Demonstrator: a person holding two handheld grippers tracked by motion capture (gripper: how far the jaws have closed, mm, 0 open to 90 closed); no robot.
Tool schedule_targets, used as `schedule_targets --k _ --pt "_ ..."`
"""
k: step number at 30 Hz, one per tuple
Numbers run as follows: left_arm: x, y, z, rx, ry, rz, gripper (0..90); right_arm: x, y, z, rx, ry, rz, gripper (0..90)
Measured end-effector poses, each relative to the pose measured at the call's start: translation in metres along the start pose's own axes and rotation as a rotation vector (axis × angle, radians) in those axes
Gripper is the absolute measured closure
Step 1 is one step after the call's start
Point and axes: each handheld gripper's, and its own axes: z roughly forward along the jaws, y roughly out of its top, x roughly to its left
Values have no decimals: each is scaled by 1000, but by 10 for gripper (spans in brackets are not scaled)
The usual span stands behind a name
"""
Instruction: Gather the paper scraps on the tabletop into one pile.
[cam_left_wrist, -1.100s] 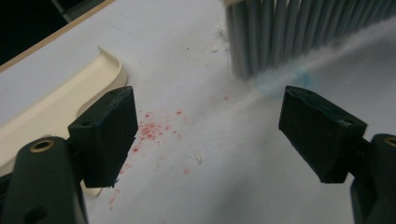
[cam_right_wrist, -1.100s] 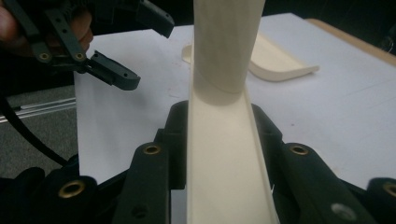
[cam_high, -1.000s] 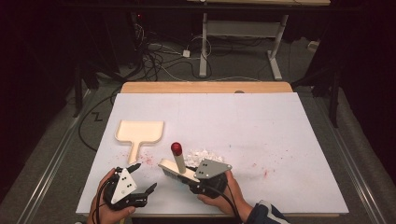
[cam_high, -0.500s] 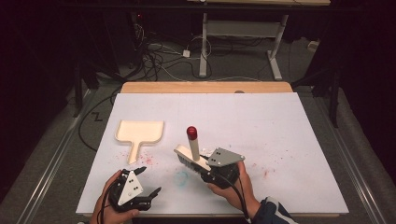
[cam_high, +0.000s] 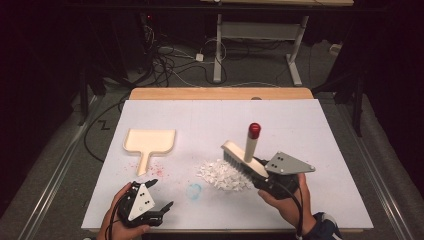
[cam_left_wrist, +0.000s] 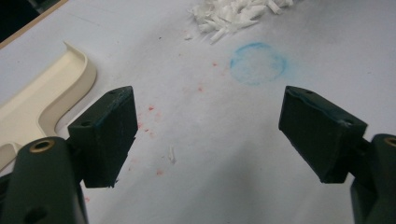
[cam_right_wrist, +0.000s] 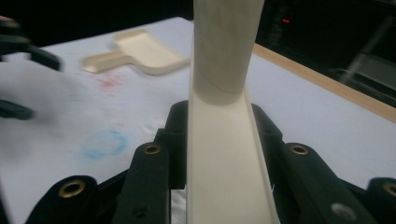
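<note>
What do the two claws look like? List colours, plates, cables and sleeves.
Both are black, two-jawed tools. The left claw carries a pale three-cornered plate with two dark dots; the right claw carries a grey one. A black cable trails from the right. A dark blue sleeve covers the right wrist.

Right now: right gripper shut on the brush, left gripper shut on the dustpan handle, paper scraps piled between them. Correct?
Not quite. The left gripper is open and holds nothing; the dustpan lies apart from it, as the left gripper view shows. The right gripper is shut on the brush, beside the paper scraps.

- Brush (cam_high: 245, 159): smooth cream plastic, glossy red cap;
- Dustpan (cam_high: 149, 141): matt cream plastic;
- Scraps (cam_high: 222, 175): white paper;
- Table (cam_high: 330, 140): matt white, stained
</note>
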Motion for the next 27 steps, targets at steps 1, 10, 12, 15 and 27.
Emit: schedule_targets --k 1,10,12,15,27 --pt "0 0 0 1 0 2 185 -4 -4 -1 9 -45 6 680" --pt "-2 3 3 5 -10 10 185 -9 -40 31 130 -245 38 680" --pt "-2 3 3 2 -12 11 185 -2 -45 40 157 -257 20 680" --pt "-1 2 3 -3 -20 8 186 8 -46 48 145 -267 25 680" --pt "-2 3 1 -22 -36 9 186 46 -32 87 90 -295 98 679"
